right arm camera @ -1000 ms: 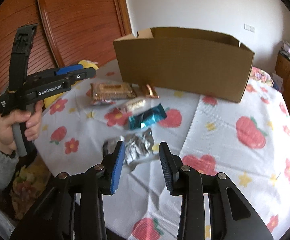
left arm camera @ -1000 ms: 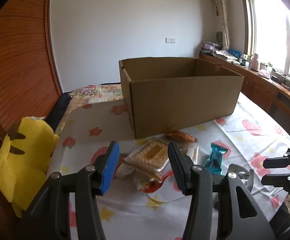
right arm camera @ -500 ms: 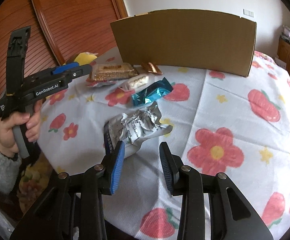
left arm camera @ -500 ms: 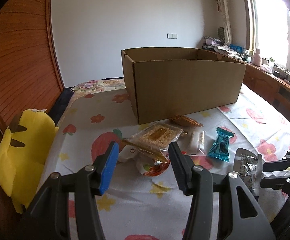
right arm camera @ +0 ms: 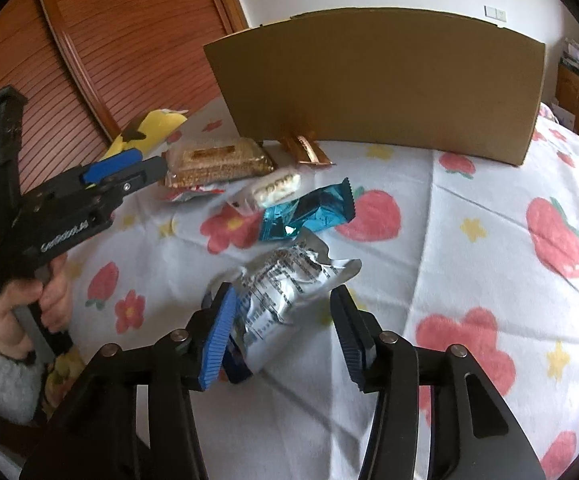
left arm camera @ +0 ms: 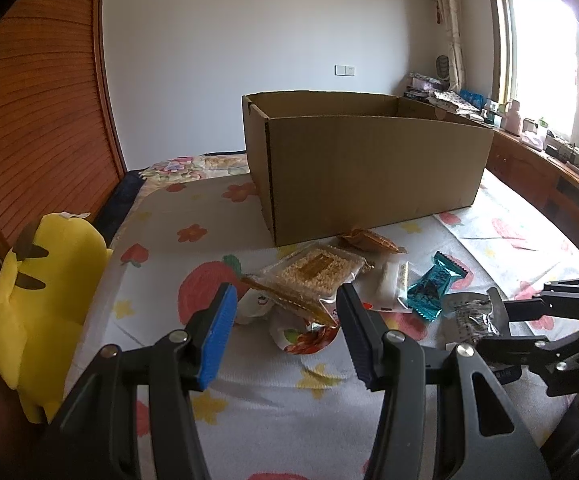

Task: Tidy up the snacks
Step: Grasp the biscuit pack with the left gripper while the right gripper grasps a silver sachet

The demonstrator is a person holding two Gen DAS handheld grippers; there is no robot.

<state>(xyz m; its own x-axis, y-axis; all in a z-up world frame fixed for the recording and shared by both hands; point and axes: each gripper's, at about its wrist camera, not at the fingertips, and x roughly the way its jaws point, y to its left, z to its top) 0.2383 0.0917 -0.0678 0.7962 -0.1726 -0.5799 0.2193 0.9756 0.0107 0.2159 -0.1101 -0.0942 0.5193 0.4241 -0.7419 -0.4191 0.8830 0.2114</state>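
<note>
Straddling the crumpled silver snack packet (right arm camera: 285,288) on the counter (right arm camera: 469,280), the right tool (right arm camera: 279,320) has just been opening, ungripped; the left tool (left arm camera: 285,330) hovers part-open, empty.

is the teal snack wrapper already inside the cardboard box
No, the teal snack wrapper lies on the flowered tablecloth in front of the cardboard box, among the other snacks.

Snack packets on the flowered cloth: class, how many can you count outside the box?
6: silver packet between the right tongs, teal packet, white packet, sesame bar pack, red-and-white wrapper beneath it, gold packet against the cardboard box. Others may be hidden.
</note>
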